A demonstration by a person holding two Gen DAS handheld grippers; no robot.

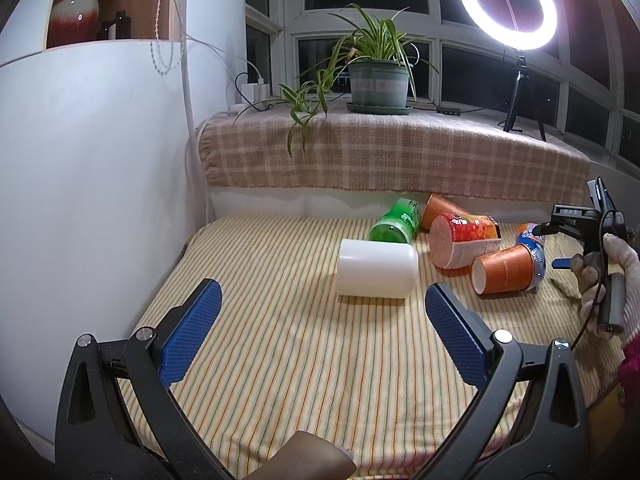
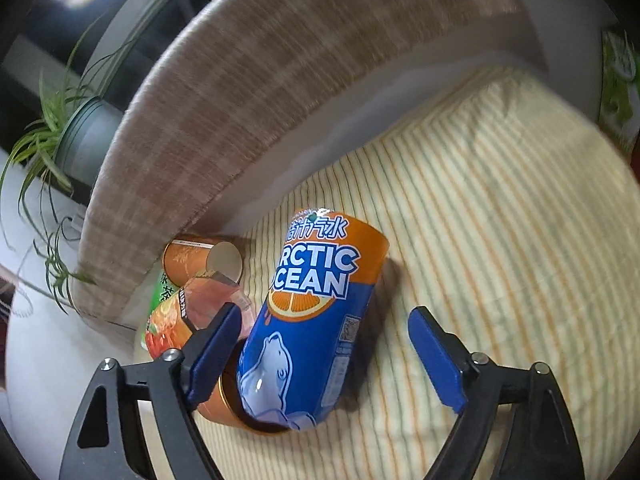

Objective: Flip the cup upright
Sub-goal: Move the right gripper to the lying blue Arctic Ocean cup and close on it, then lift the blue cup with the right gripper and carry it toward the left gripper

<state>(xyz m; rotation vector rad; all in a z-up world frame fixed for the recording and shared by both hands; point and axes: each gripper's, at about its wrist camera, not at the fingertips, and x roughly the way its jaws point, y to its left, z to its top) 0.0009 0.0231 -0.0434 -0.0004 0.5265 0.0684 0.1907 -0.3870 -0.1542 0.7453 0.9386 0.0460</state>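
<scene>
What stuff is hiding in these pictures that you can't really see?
- Arctic Ocean cup, right wrist view: its opening is hidden, so upright or not is unclear.
- Same cup, left wrist view: mostly behind an orange paper cup.
- Green cup, right wrist view: only a sliver shows behind other cups.
- Green box, right wrist view: blurred, cut by the edge.

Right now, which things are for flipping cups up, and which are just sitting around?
For the job:
white cup, on its side
Arctic Ocean cup, between the open right gripper fingers
orange paper cup
green cup
red cup
left gripper, open

Just sitting around:
potted plant
ring light
plaid blanket
</scene>
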